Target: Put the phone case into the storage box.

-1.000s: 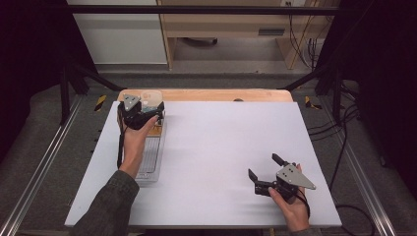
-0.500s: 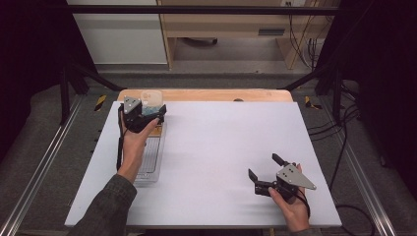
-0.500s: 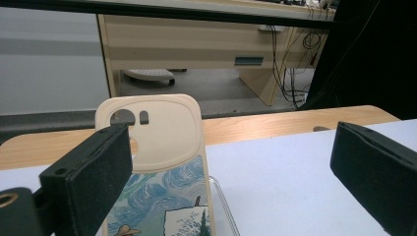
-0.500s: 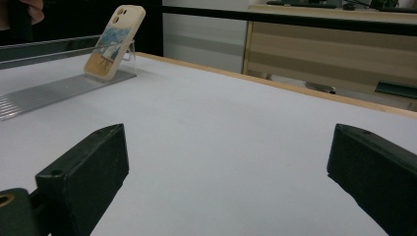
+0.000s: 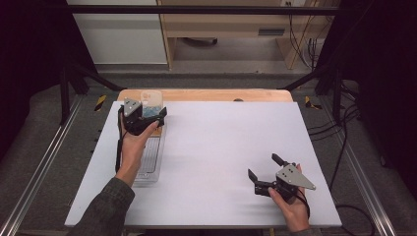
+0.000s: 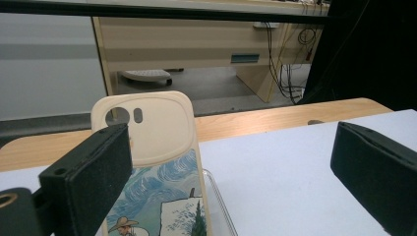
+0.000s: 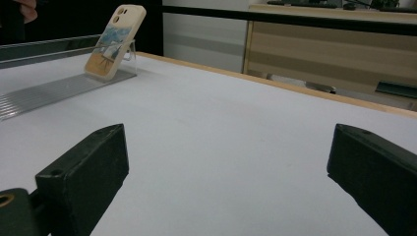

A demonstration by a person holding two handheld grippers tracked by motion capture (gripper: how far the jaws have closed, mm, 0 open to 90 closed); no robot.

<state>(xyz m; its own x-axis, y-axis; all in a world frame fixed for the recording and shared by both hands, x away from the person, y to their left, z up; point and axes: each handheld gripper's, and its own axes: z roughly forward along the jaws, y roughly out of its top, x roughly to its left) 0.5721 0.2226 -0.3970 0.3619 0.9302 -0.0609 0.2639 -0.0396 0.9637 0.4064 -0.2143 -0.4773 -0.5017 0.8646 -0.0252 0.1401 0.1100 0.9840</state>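
Note:
A cream phone case (image 6: 157,142) with a painted picture leans upright on a clear ridged stand (image 5: 147,162) at the table's far left. It also appears as the phone case (image 5: 151,101) and, far off, the phone case (image 7: 115,42). My left gripper (image 5: 150,112) hovers just on the near side of it, open. In the left gripper view the left gripper (image 6: 231,172) has its left jaw overlapping the case's lower left edge, with nothing held. My right gripper (image 5: 264,166) rests low over the near right of the table. That right gripper (image 7: 231,167) is open, with bare table between its jaws.
The white table top (image 5: 231,142) ends in a wooden strip (image 5: 211,94) along its far edge. Metal rails (image 5: 44,167) run down both sides. Cables (image 5: 339,147) hang at the right. A wooden desk (image 5: 231,29) stands beyond the table.
My left gripper has drifted slightly back toward the near side, so more of the phone case shows. The right gripper has not moved.

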